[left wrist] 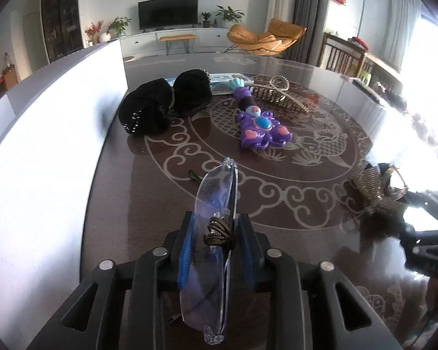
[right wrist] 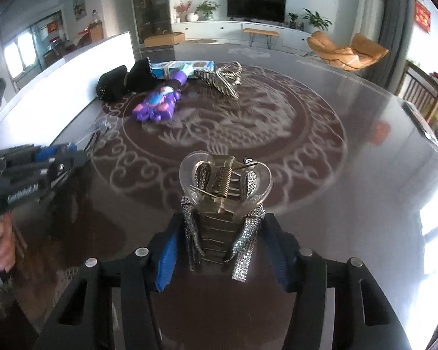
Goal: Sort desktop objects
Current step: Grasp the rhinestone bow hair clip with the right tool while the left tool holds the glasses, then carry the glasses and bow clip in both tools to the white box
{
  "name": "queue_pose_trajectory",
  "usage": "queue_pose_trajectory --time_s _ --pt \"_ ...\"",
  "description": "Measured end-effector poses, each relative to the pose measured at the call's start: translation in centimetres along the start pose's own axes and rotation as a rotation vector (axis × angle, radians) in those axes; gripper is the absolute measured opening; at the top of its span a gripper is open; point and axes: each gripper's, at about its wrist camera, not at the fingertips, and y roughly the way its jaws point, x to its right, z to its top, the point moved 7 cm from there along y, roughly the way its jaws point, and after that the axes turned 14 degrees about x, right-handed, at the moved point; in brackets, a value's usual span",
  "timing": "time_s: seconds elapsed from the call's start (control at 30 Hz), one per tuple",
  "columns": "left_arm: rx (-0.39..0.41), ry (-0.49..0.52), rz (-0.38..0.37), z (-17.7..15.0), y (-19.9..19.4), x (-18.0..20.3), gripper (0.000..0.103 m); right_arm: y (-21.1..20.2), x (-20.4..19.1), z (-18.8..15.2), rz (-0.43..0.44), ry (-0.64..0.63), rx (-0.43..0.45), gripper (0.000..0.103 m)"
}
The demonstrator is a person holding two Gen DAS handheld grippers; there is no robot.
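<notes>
Your left gripper (left wrist: 216, 248) clamps folded glasses (left wrist: 213, 218) by the lenses; overtightening may crack them. Your right gripper (right wrist: 223, 250) pinches a hair clip (right wrist: 224, 198), which may spring loose.

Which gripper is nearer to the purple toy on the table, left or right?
Left. The left gripper, holding the glasses, sits just in front of the purple toy. The right gripper, holding a hair claw, is farther back.

Rimless folded glasses (left wrist: 216, 233) stood edge-up above the table, rhinestone clear hair claw (right wrist: 224, 204) held upright, purple toy wand (left wrist: 260, 125) lay flat beside black hair scrunchies (left wrist: 163, 102), gold claw clip (left wrist: 280, 93) behind it
</notes>
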Motion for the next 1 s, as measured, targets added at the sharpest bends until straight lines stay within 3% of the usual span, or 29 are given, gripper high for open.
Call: queue_pose_trajectory --time_s 0.1,0.17,0.2,0.23,0.3,0.53,0.73,0.87,1.0 --pt "-0.027 0.066 -0.005 0.0 0.0 0.7 0.044 0.8 0.0 0.5 0.001 -0.004 -0.003 0.068" --pt "-0.033 0.079 0.007 -0.1 -0.1 0.8 0.044 1.0 -0.1 0.8 0.003 -0.005 0.004 0.068" --pt "-0.034 0.067 0.007 0.0 -0.1 0.8 0.032 1.0 -0.1 1.0 0.000 -0.009 0.006 0.057" --pt "-0.030 0.055 0.012 0.0 -0.3 0.5 0.021 0.9 0.0 1.0 -0.004 -0.003 -0.004 0.056" --pt "-0.029 -0.011 -0.035 -0.1 -0.8 0.0 0.021 0.5 -0.2 1.0 0.000 0.018 -0.020 0.056" --pt "0.079 -0.139 -0.098 1.1 -6.0 0.3 0.020 -4.3 -0.5 1.7 0.023 0.010 0.023 0.056" --pt "0.186 -0.239 -0.153 5.7 -12.7 -1.7 0.021 -7.3 -4.2 7.1 0.097 0.001 0.101 0.056" --pt "0.225 -0.264 -0.079 8.4 -16.4 -7.2 0.021 -8.5 -10.5 11.7 0.210 -0.034 0.163 0.056" --pt "0.209 -0.255 0.086 8.2 -18.1 -14.8 0.021 -8.7 -19.8 14.9 0.367 -0.093 0.188 0.056"
